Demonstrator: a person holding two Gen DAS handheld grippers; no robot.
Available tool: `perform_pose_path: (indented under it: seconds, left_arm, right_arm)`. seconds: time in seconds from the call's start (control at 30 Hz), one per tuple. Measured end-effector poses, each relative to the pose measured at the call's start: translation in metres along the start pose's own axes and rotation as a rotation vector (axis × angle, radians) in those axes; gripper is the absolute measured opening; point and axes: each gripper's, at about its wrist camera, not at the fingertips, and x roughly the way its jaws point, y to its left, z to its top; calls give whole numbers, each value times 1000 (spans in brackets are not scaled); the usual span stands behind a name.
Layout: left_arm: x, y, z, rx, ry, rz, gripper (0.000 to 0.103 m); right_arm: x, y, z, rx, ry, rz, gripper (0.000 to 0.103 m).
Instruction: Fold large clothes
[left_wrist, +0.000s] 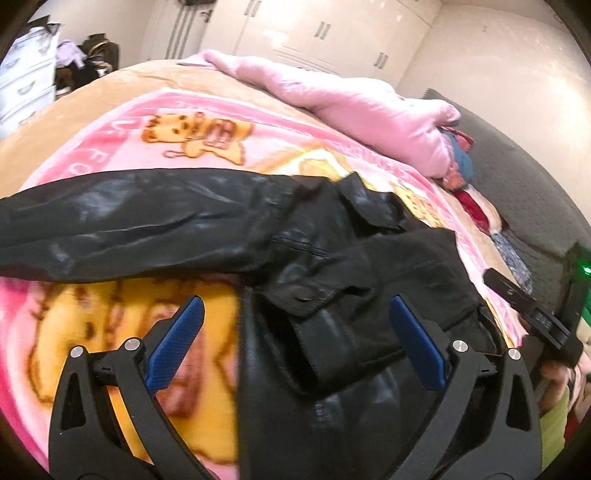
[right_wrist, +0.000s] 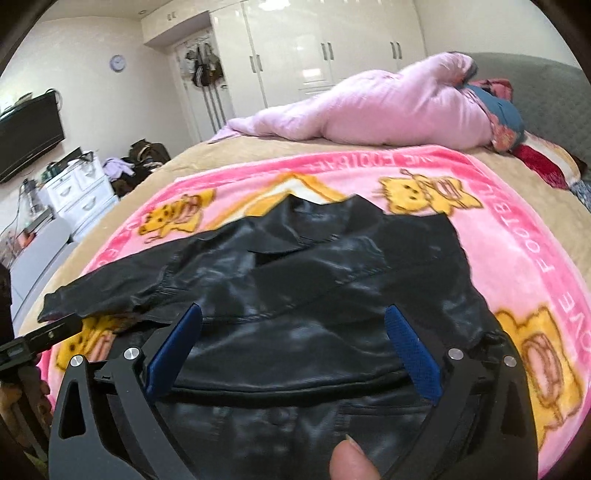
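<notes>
A black leather jacket (left_wrist: 332, 258) lies on a pink cartoon blanket (left_wrist: 122, 155) on the bed. One sleeve stretches out to the left. My left gripper (left_wrist: 295, 317) is open above the jacket's left front edge, with nothing between its blue pads. In the right wrist view the jacket (right_wrist: 314, 277) lies front up, collar away from me, the right side folded over. My right gripper (right_wrist: 293, 325) is open over the jacket's lower part and holds nothing. The right gripper also shows at the right edge of the left wrist view (left_wrist: 532, 314).
A pink quilt (right_wrist: 388, 110) and coloured pillows (right_wrist: 506, 122) are heaped at the bed's far side. A dark headboard (left_wrist: 517, 177) stands on the right. White wardrobes (right_wrist: 314, 44), a white drawer unit (right_wrist: 77, 188) and a TV (right_wrist: 29, 133) line the room.
</notes>
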Motion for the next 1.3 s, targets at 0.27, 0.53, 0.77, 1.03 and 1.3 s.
perform_pose_path:
  seconds: [0.27, 0.53, 0.77, 1.03, 1.3]
  left_arm:
    - [-18, 35, 7, -64, -38, 52, 94]
    - [-33, 72, 12, -145, -78, 104, 94]
    - [-41, 101, 14, -191, -107, 156, 94]
    - [-49, 131, 16, -256, -122, 188, 94]
    - [-51, 165, 15, -345, -134, 221, 94]
  right_arm:
    - [8, 56, 9, -65, 9, 55, 99]
    - [20, 98, 13, -91, 39, 113, 99]
    - [27, 130, 17, -125, 54, 151, 99]
    - [43, 171, 17, -176, 96, 205, 99]
    - [59, 209, 13, -237, 134, 249, 99]
